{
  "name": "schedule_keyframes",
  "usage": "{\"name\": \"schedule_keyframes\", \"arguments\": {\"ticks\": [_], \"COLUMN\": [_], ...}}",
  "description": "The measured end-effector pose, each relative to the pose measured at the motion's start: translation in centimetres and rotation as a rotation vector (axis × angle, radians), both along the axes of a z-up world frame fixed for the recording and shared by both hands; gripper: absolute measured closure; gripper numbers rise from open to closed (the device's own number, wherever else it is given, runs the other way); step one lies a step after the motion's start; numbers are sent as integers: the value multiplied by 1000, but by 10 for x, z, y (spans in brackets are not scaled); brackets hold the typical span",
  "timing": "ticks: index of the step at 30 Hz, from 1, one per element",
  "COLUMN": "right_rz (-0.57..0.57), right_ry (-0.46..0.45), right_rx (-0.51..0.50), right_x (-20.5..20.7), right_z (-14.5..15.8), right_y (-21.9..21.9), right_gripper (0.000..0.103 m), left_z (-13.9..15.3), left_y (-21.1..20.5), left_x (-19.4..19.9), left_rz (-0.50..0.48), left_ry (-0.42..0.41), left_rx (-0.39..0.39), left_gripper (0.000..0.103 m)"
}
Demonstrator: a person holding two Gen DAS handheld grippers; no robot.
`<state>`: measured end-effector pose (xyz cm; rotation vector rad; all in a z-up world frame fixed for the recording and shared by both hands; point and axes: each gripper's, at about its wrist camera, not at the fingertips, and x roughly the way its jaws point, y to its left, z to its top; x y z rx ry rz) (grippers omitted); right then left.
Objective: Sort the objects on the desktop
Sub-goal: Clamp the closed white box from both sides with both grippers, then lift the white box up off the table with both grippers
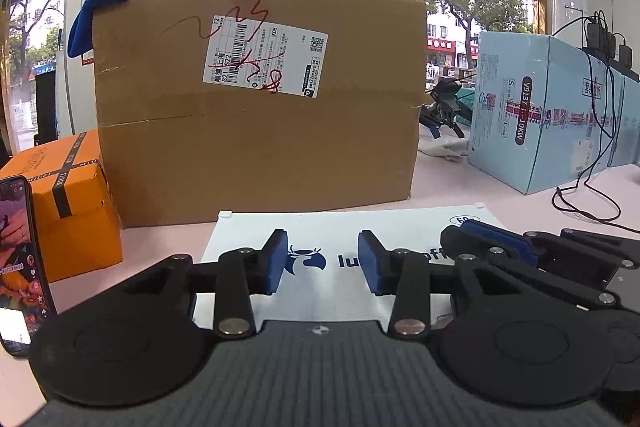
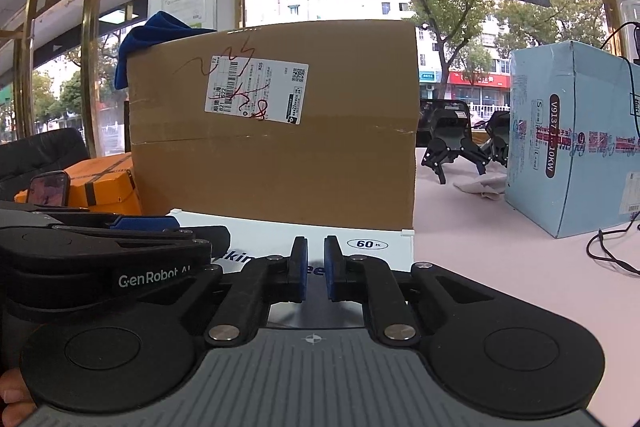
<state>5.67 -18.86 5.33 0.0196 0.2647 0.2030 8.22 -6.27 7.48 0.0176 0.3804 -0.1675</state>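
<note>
Desktop objects sit on a pale table: brown carton straight ahead with a blue cloth on its top left corner, orange box and phone at left, light-blue box with cables at right, white board flat just in front of the carton. My left gripper hovers low over the board, fingers spread wide and empty. My right gripper sits just beside it over the board's right part, pads nearly together with a narrow gap, pinching nothing.
</note>
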Motion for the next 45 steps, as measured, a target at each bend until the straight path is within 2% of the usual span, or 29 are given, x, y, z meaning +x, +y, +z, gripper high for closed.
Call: {"name": "schedule_keyframes", "arguments": {"ticks": [4,9,13,15,16,17,18,19,20,21,23,24,26,31,33,35,42,45], "right_rz": [-23,-37,-29,-16,0,12,10,5,-2,-10,-25,-39,-67,-139,-150,-146,-127,-97], "right_ry": [21,1,-22,-17,0,20,21,20,-16,-56,-135,-137,-134,-126,-80,-4,267,317], "right_rx": [44,59,65,82,122,180,237,293,321,346,397,396,389,371,380,429,603,623], "right_x": [1,0,-2,-1,0,2,3,4,3,1,-2,-2,1,6,13,21,52,55], "right_z": [1,-1,-3,-3,0,2,4,6,9,11,16,16,16,15,12,5,-18,-25], "right_y": [-1,0,-2,-6,-11,-19,-28,-37,-44,-51,-64,-65,-67,-72,-77,-82,-100,-96], "right_gripper": [93,93,93,93,93,84,75,48,20,13,7,3,0,0,0,0,0,0], "left_z": [-1,-4,-4,-1,0,2,5,9,14,19,27,30,33,23,18,13,-3,-7], "left_y": [3,4,1,-4,-5,-3,1,8,17,25,38,41,44,40,40,42,60,66], "left_x": [0,-1,-3,-2,-2,-1,-1,-1,-1,-1,0,1,6,25,33,40,64,68], "left_rz": [17,22,21,4,-4,-5,4,31,52,67,96,107,108,55,49,48,-23,-37], "left_ry": [3,-16,-32,-35,-42,-57,-76,-100,-118,-131,-153,-163,-162,-41,8,63,281,325], "left_rx": [-47,-61,-36,23,46,47,38,5,-38,-81,-138,-139,-118,-74,-70,-78,-263,-321], "left_gripper": [67,67,66,65,61,56,41,19,12,9,6,0,0,0,0,0,0,0]}}
